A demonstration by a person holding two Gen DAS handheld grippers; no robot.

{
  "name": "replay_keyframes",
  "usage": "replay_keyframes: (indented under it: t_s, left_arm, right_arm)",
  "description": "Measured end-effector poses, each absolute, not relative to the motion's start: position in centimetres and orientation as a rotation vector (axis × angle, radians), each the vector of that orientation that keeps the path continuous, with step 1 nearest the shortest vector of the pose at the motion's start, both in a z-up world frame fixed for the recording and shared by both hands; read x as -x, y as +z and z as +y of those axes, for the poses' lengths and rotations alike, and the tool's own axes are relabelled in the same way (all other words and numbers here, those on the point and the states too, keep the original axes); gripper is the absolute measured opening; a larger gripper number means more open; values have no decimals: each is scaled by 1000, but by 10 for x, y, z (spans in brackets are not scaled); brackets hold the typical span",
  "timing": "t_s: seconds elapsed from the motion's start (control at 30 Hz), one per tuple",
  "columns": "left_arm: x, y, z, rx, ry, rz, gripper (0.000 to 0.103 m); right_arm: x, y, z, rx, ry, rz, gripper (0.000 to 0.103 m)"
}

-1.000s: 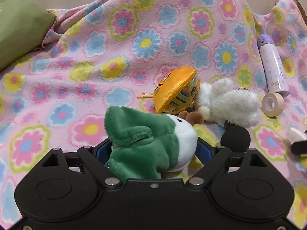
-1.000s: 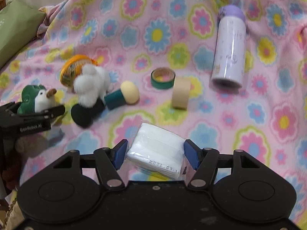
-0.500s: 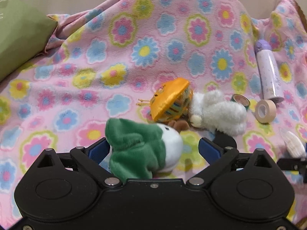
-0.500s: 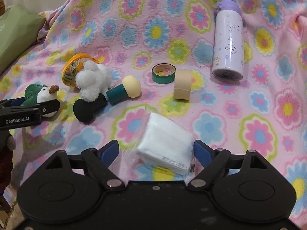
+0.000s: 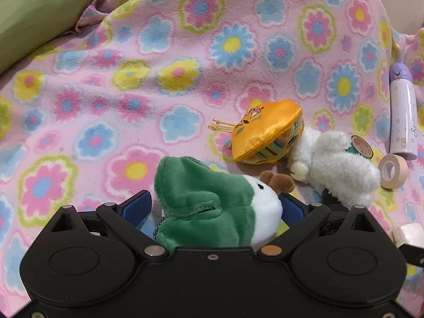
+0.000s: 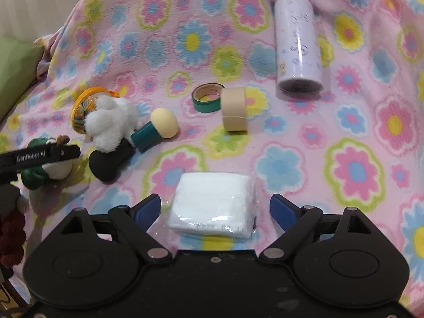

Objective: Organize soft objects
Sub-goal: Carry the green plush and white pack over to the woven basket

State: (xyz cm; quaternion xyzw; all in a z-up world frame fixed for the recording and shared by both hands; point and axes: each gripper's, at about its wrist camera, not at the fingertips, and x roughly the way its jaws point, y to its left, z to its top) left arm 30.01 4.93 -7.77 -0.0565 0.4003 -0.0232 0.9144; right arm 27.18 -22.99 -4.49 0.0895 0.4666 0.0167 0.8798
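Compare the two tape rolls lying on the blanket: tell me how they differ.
The green tape roll is dark green, thin-walled and narrow; the beige tape roll is tan and wider. The green one shows its open hole to the right wrist camera; the beige one shows mostly its outer band. Both rest side by side on the floral blanket.

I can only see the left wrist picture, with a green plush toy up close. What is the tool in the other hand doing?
Observer: The right gripper has just been opening its jaws. A white wrapped packet lies between them on the flowered blanket, untouched.
Visitor: Is anything hiding behind the white fluffy toy?
Observer: Yes, a teal-and-cream applicator lies right next to it.
Visitor: Anything else?
Observer: A dark red plush sits at the left edge of the right wrist view.
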Motion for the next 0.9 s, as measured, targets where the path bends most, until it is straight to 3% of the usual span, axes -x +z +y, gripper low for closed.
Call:
replay_keyframes:
  t_s: [0.2,0.37,0.43,0.47,0.57,0.9]
  left_arm:
    - [-306,-82,47,101,-38,845,95]
    - [-308,-81,45,93,-29,848,74]
    - [-307,-79,44,87,-43,844,69]
    - [-306,-78,43,82,-47,838,68]
    - [-300,-72,42,80,-67,828,67]
    - [-249,-17,31,85,-114,747,67]
  right_arm:
    - [-276,-46,-230,-216,30,979,92]
    - [-280,-48,-220,-167,29,982,91]
    - [-280,-49,-216,-133,26,986,83]
    - [-280,-49,-214,-115,24,983,75]
    - [-277,-44,-214,-92,43,975,65]
    - [-248,1,-222,-159,79,905,65]
